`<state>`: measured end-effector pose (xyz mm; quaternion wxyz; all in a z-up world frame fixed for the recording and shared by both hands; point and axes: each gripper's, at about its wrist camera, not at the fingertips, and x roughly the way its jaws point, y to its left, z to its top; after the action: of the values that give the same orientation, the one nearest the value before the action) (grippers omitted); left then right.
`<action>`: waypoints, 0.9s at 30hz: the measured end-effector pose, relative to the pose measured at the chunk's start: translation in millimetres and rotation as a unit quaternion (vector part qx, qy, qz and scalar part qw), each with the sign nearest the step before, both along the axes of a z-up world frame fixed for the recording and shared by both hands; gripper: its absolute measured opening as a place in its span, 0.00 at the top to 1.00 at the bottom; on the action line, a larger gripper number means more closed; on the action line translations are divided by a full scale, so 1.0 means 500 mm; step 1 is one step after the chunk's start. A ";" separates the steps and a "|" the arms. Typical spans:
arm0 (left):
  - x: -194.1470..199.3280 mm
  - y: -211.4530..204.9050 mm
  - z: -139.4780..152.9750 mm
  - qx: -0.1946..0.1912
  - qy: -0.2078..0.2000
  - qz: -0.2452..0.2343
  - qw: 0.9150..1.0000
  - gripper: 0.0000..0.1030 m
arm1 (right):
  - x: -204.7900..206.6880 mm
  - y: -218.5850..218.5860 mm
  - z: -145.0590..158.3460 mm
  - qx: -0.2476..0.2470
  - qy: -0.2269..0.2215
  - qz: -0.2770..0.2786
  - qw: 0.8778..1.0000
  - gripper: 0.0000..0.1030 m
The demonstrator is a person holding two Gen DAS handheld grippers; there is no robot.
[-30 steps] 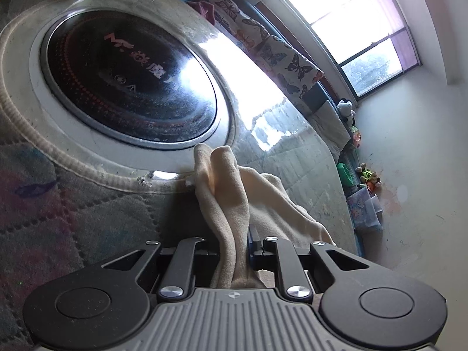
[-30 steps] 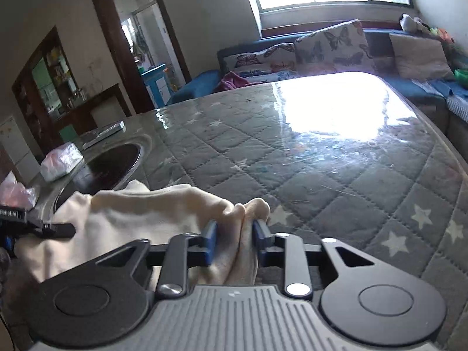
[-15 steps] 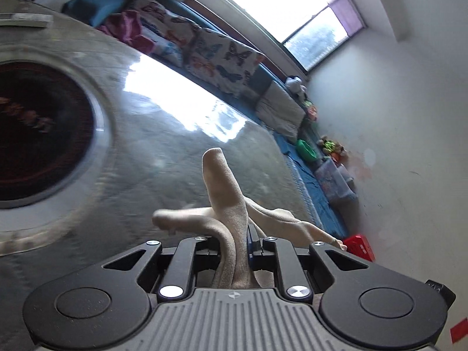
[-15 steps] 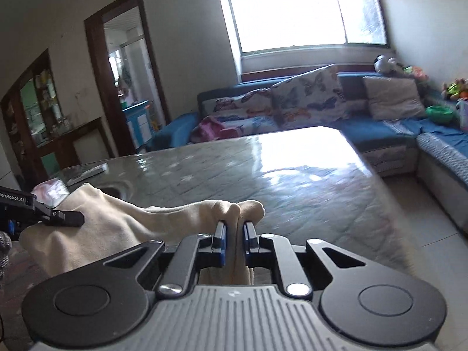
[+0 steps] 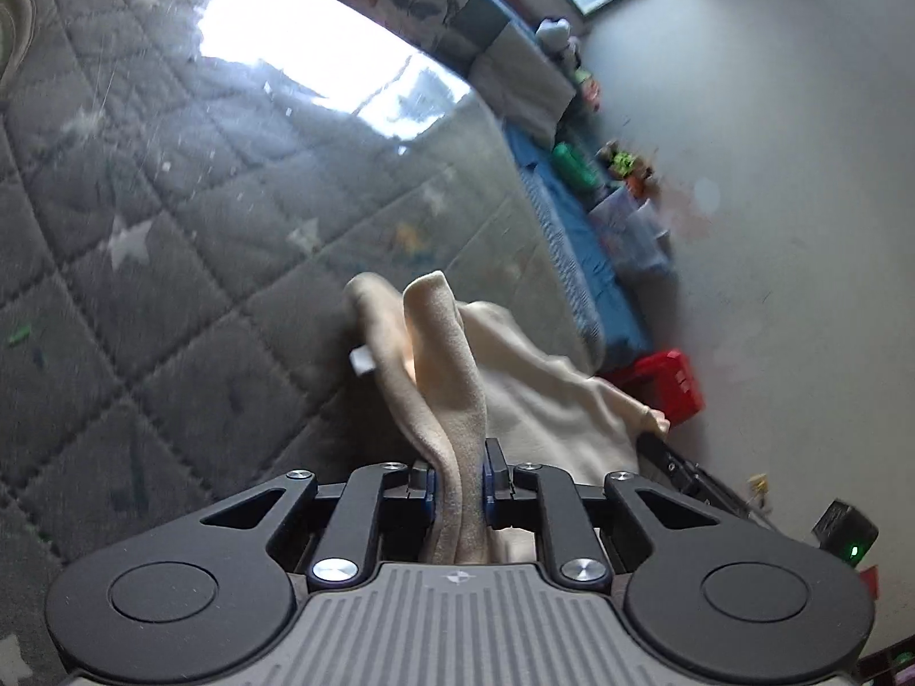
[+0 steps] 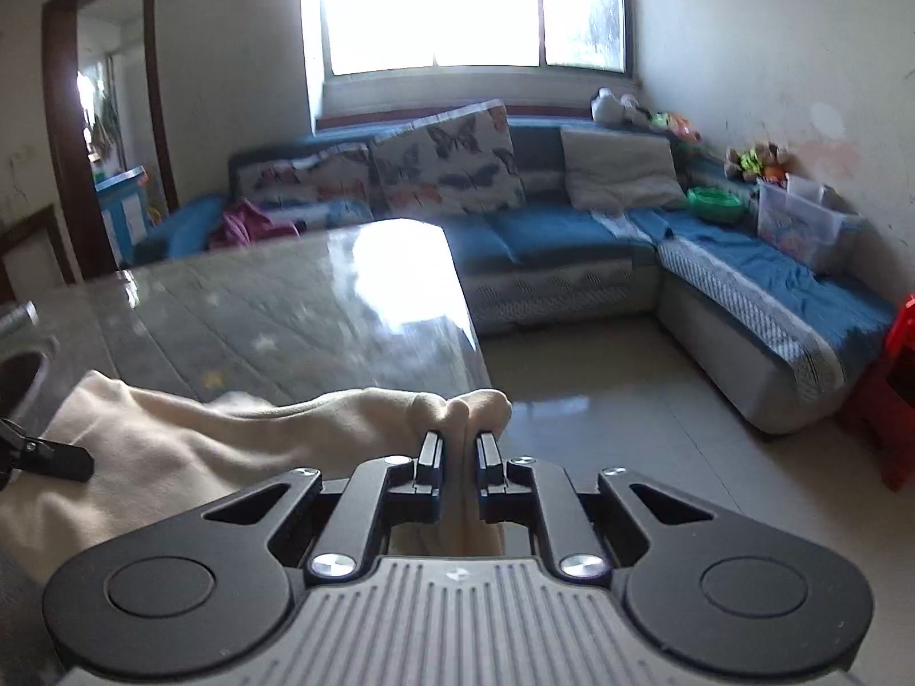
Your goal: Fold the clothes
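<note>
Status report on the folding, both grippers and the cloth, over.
Left gripper shut on cream cloth. Right gripper shut on its other end. Cloth lifted, slack between them over the quilted table. Nothing in the way.

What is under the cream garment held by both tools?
Under the cream garment, held by the left tool and right tool, lies the quilted star-patterned table cover beneath a glossy sheet. The patch directly beneath the cloth is covered, so contact cannot be judged.
</note>
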<state>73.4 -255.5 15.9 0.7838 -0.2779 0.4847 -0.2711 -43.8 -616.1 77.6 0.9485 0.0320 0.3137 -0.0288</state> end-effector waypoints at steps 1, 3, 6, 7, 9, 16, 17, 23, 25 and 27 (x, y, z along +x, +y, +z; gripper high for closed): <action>-0.001 0.001 -0.008 0.006 0.004 -0.003 1.000 0.84 | 0.002 -0.003 -0.017 -0.002 0.008 -0.004 1.000 0.90; -0.001 0.007 -0.010 0.005 0.006 -0.009 1.000 0.85 | 0.001 -0.006 -0.039 0.000 0.015 -0.008 1.000 0.90; -0.003 0.015 -0.007 0.010 0.006 -0.023 1.000 0.85 | -0.003 -0.008 -0.050 0.008 0.018 -0.009 1.000 0.90; -0.004 0.018 -0.005 0.013 0.005 -0.029 0.999 0.85 | -0.006 -0.006 -0.048 0.006 0.022 -0.005 1.000 0.89; -0.006 0.020 0.000 0.017 0.002 -0.036 0.999 0.83 | -0.010 -0.003 -0.041 0.008 0.022 -0.001 1.000 0.86; -0.010 0.042 0.037 0.055 -0.048 -0.020 0.997 0.68 | -0.024 0.003 -0.017 0.022 0.005 0.005 1.000 0.80; -0.007 0.046 0.044 0.057 -0.055 -0.013 0.997 0.66 | -0.026 0.004 -0.013 0.024 0.003 0.006 1.000 0.80; 0.017 0.044 0.080 0.052 -0.089 0.004 0.995 0.69 | -0.026 0.016 0.002 0.036 -0.008 0.014 0.999 0.80; 0.024 0.027 0.084 0.048 -0.099 -0.008 0.994 0.73 | -0.014 0.026 -0.004 0.039 -0.006 0.020 0.999 0.80; 0.035 -0.001 0.081 0.047 -0.102 -0.022 0.993 0.74 | 0.005 0.041 -0.013 0.047 -0.004 0.027 0.999 0.80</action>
<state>90.7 -255.8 56.4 0.8350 -0.2009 0.4206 -0.2924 -41.1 -595.7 71.3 0.9477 0.0680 0.3116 0.0118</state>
